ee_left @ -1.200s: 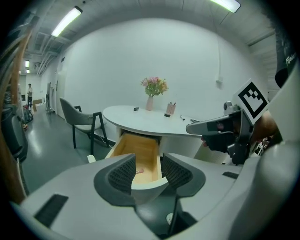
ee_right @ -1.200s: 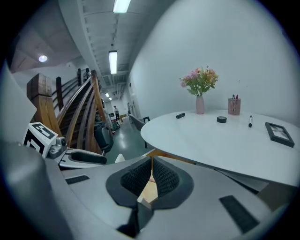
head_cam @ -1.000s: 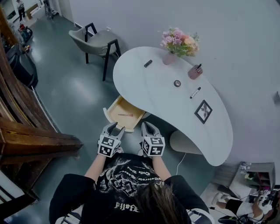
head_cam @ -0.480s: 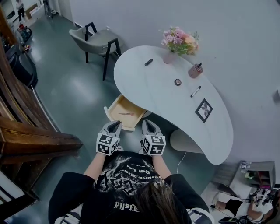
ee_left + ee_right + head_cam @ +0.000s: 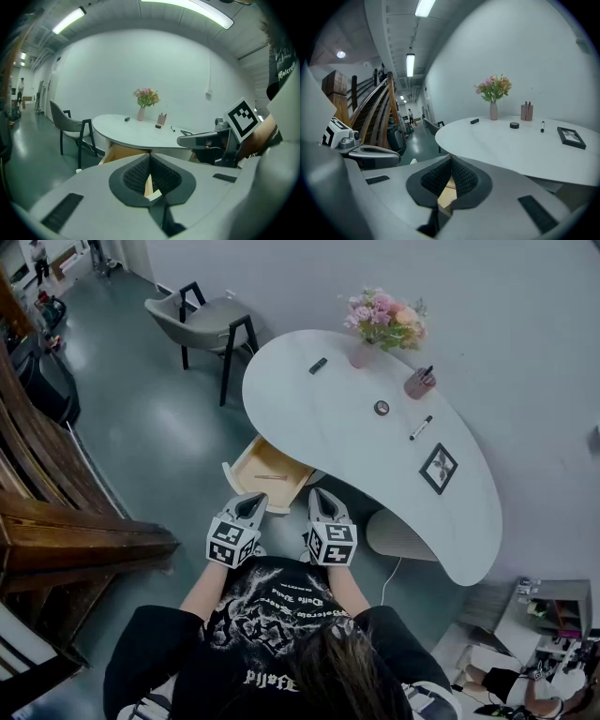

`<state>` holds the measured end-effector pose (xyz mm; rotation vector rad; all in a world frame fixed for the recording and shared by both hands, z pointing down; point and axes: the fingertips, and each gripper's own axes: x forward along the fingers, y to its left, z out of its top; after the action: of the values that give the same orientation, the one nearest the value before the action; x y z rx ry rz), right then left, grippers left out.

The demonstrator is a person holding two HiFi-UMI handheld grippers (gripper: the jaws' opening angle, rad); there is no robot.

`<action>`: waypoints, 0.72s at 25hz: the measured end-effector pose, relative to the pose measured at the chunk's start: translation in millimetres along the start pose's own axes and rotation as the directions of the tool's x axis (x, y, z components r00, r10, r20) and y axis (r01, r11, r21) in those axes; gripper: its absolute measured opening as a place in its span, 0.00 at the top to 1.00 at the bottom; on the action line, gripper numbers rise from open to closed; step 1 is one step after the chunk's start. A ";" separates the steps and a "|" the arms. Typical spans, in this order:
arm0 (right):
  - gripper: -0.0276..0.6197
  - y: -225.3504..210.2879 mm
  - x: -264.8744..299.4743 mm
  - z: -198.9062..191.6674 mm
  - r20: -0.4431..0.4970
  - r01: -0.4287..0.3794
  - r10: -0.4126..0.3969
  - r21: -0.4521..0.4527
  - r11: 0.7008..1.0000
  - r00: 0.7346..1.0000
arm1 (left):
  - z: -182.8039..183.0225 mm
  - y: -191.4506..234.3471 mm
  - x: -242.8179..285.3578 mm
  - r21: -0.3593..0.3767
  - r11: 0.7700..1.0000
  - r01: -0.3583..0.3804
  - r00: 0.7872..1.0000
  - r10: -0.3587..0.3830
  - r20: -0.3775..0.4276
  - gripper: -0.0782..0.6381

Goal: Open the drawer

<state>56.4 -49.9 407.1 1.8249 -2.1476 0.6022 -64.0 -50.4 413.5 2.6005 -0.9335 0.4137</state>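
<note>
Near the left edge of the head view, a grey chair [image 5: 202, 320] stands on the floor, well apart from the person. Both forearms reach forward from the body, side by side, and both tools point slightly down toward the desk.

The left gripper [image 5: 252, 501] has just been closing its jaws. Now they are together and nothing is between them. Its tip is at the front edge of the drawer [image 5: 251, 476], but I cannot tell if it touches.

This wooden drawer is pulled out from under the left end of the white desk [image 5: 347, 442], and 1 thin stick-like thing [image 5: 270, 477] lies on its bottom.

The right gripper [image 5: 320, 495] is just beside the left one, near the right front corner of the drawer. Its jaws are also closed and empty.

On the desk, a pink vase [image 5: 362, 359] holds flowers, and further right a cup [image 5: 418, 386] holds pens. A marker [image 5: 419, 428] and a picture frame [image 5: 438, 469] lie near the cup.
</note>
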 end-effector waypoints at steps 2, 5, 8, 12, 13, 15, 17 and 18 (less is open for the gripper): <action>0.92 0.0 0.4 -0.3 -0.002 0.004 -0.004 -0.005 1.000 1.000 | -0.2 -1.4 0.2 0.002 1.000 0.006 1.000 -0.006 -0.002 0.86; 0.92 1.8 0.9 -2.5 -0.014 0.007 -0.007 -0.015 1.000 1.000 | -1.2 -0.7 -1.7 0.003 1.000 0.007 1.000 -0.007 -0.006 0.86; 0.92 2.8 1.2 -4.9 -0.023 0.004 -0.005 -0.024 1.000 1.000 | -3.7 0.7 -2.1 -0.001 1.000 0.002 1.000 -0.002 -0.010 0.86; 0.92 2.9 -0.4 -6.0 -0.026 0.002 -0.003 -0.032 0.999 1.000 | -5.5 0.1 -2.1 -0.005 1.000 -0.001 1.000 0.001 -0.013 0.86; 0.92 3.3 -1.1 -6.3 -0.026 0.002 -0.003 -0.034 0.999 1.000 | -5.6 -0.1 -2.7 -0.004 1.000 -0.002 1.000 0.002 -0.012 0.86; 0.92 4.3 -2.4 -7.5 -0.028 0.003 -0.004 -0.036 0.999 1.000 | -6.2 -0.7 -4.1 -0.003 1.000 -0.002 1.000 0.002 -0.012 0.86; 0.92 5.0 -3.3 -7.9 -0.026 0.002 -0.003 -0.038 0.999 1.000 | -6.4 -1.0 -4.9 -0.002 1.000 -0.001 1.000 0.001 -0.011 0.86; 0.92 5.1 -3.4 -7.7 -0.025 0.002 -0.003 -0.039 0.999 1.000 | -6.3 -1.1 -4.8 -0.001 1.000 -0.001 1.000 0.001 -0.011 0.86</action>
<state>51.5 -42.6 411.7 1.7908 -2.1254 0.5755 -67.9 -44.3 417.2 2.5943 -0.9312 0.4274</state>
